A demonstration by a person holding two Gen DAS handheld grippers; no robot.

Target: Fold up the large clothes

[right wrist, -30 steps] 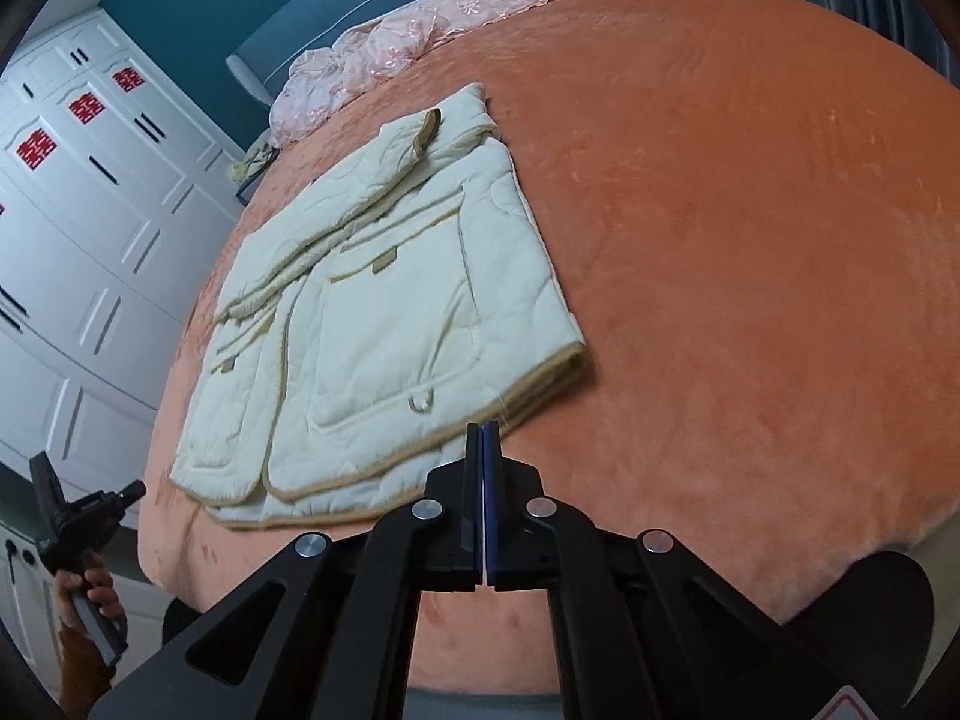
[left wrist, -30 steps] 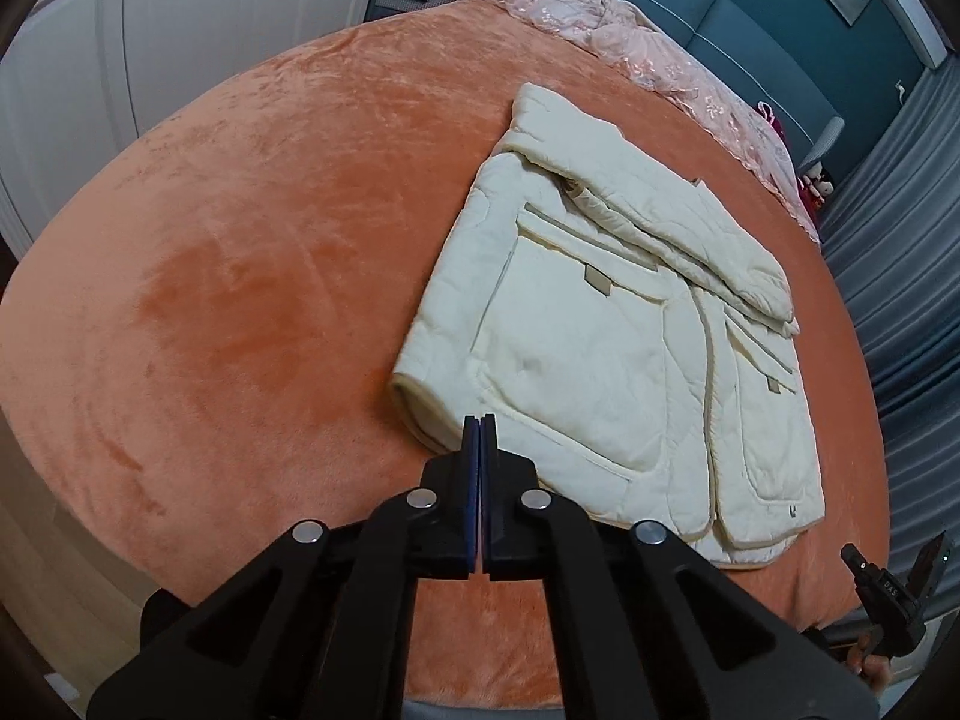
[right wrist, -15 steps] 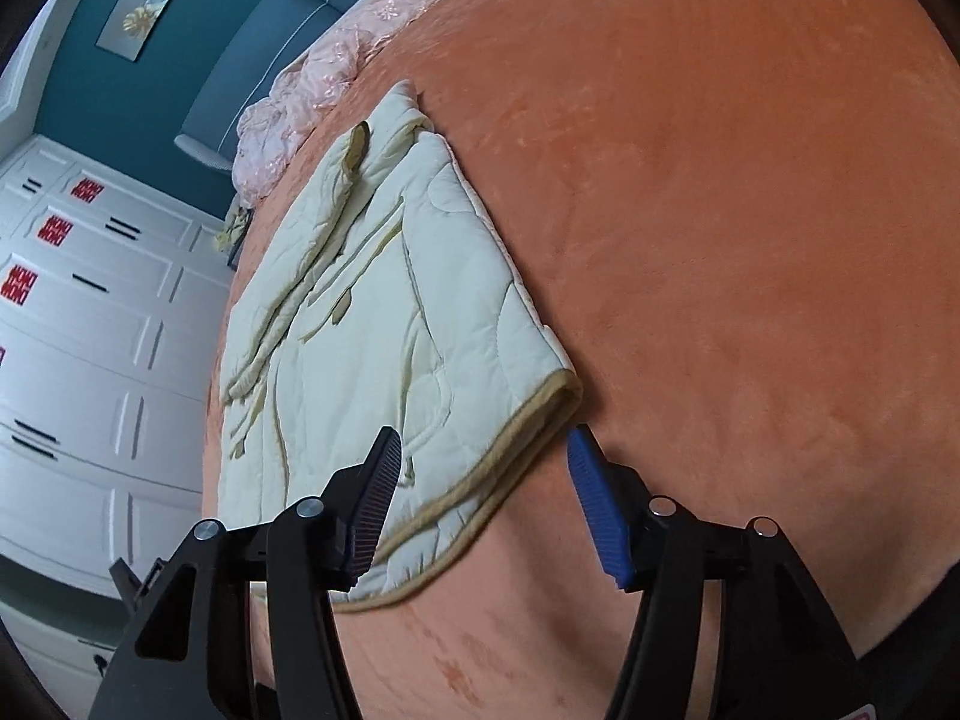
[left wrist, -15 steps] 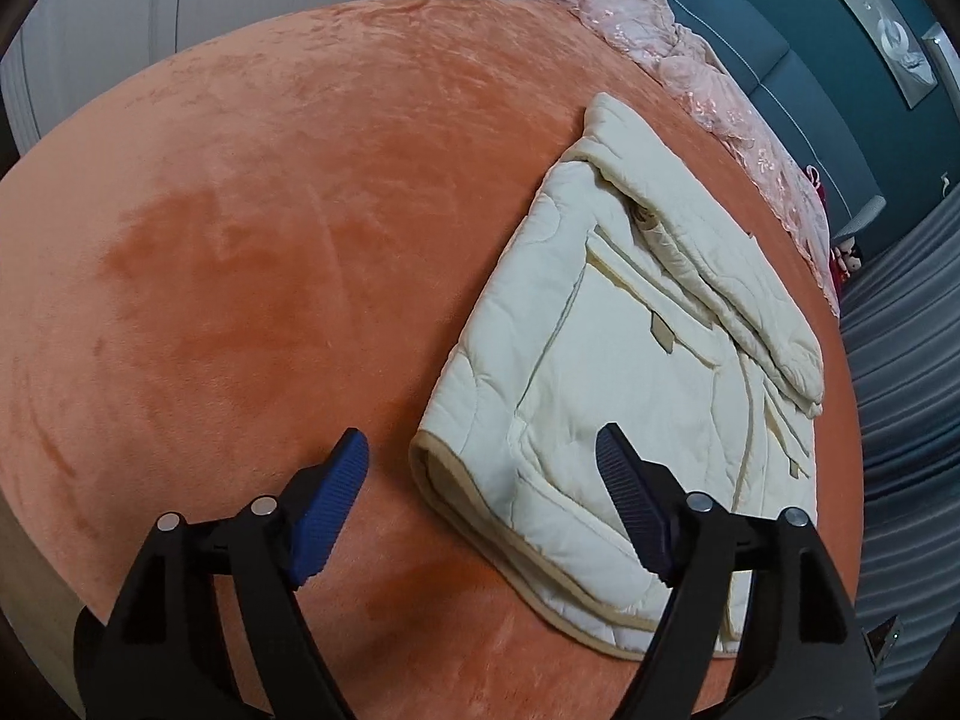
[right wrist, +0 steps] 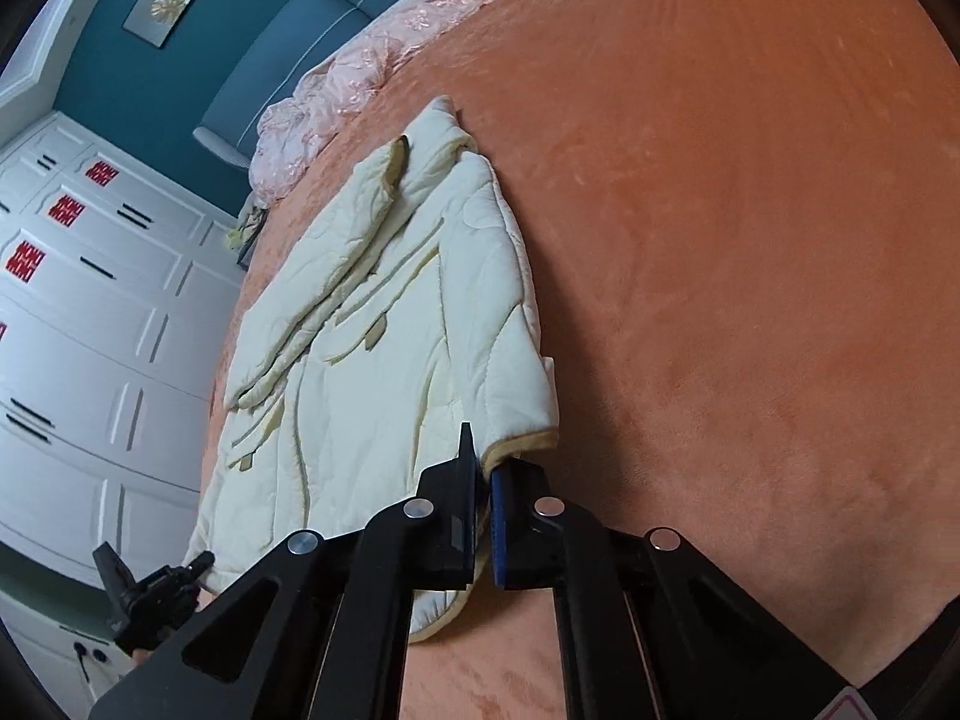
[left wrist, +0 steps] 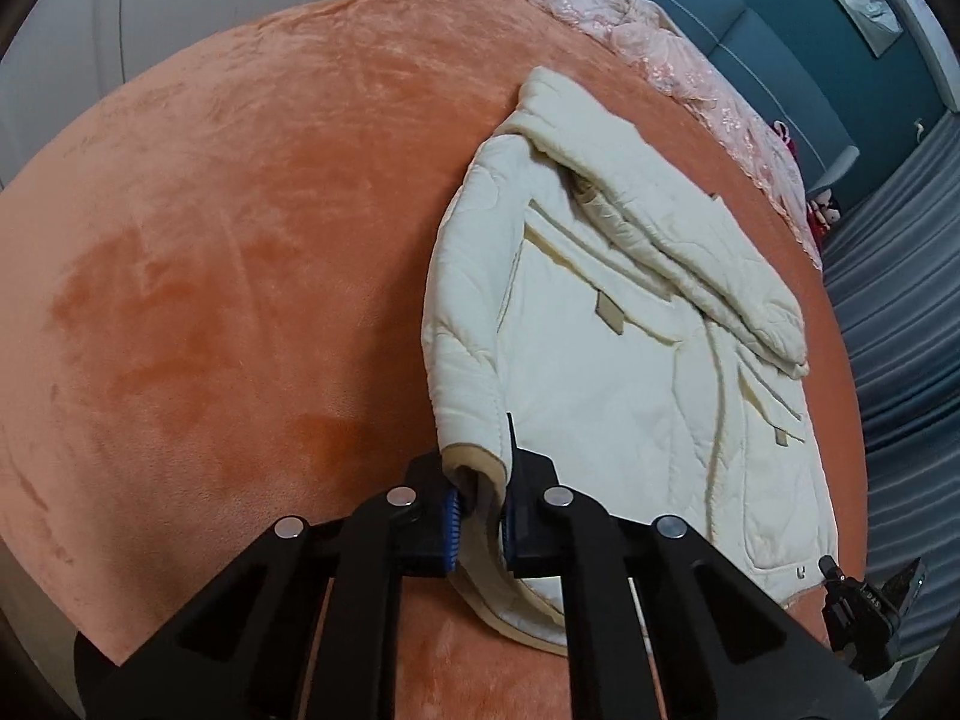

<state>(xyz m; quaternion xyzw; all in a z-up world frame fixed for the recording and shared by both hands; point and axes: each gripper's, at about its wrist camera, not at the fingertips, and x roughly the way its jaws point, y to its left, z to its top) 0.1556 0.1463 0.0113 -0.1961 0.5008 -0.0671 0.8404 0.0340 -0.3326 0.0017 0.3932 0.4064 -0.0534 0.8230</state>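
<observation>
A bedroom: an orange plush bedspread (left wrist: 228, 276) covers the bed, with white wardrobe doors (right wrist: 90, 324) along one side, a teal headboard wall (right wrist: 198, 42) at the far end and a pink lace cover (left wrist: 654, 54) bunched along the bed's far edge.

The cream quilted jacket (left wrist: 630, 360) lies flat on the bedspread, sleeves folded in over the front, its hem at the near edge of the bed and its collar toward the headboard, so its long axis runs straight away from both grippers.

On the left, the left gripper (left wrist: 480, 516) is closed onto the hem's left corner, the tan-trimmed edge bunched and lifted between its blue pads. In the right wrist view, the right gripper (right wrist: 483, 516) pinches the hem's right corner the same way, the trim rising just above its fingers. Each gripper also shows small at the edge of the other's view, so they sit at opposite ends of the hem, equally near.

With the collar lying directly ahead, the likely next move is to carry both corners forward together along that axis, halving the jacket; uneven travel would skew the fold.
</observation>
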